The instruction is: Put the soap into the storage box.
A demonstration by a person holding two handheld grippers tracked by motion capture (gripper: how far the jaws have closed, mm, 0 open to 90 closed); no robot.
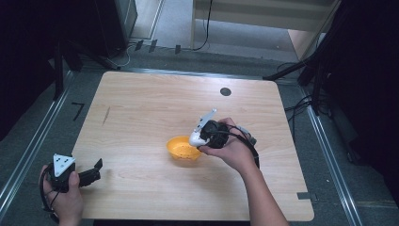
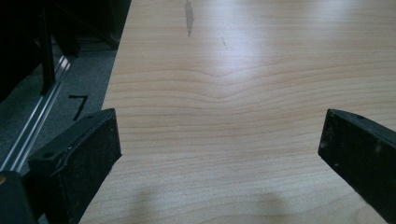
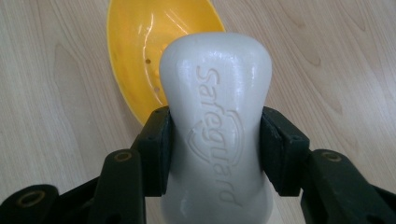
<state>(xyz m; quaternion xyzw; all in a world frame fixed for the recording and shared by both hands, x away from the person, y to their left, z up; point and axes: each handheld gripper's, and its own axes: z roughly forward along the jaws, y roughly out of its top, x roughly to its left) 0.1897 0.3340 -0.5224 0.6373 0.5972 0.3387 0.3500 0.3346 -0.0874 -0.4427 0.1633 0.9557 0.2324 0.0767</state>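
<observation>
1. The right hand-held gripper is pinching a white bar of soap across its narrow waist, one pad on each side. The waist looks like the sensible place to grip, since the wider ends would keep the bar from sliding out lengthwise.
2. In the high view the soap is hanging just at the near-right edge of a small yellow dish, which is sitting near the middle of the tabletop. I cannot tell whether the bar is touching the rim.
3. The right gripper view is looking down the bar into the dish, with small holes showing in its floor. My guess is a draining soap dish, and the bar is being lined up over it.
4. The left hand-held gripper is sitting at the near-left corner of the tabletop, well apart from the dish, jaws spread wide with bare wood between them. It is gripping nothing, probably parked out of the way.
5. The person's right hand is wrapping around the right hand-held gripper's body, angling it down toward the dish.
</observation>
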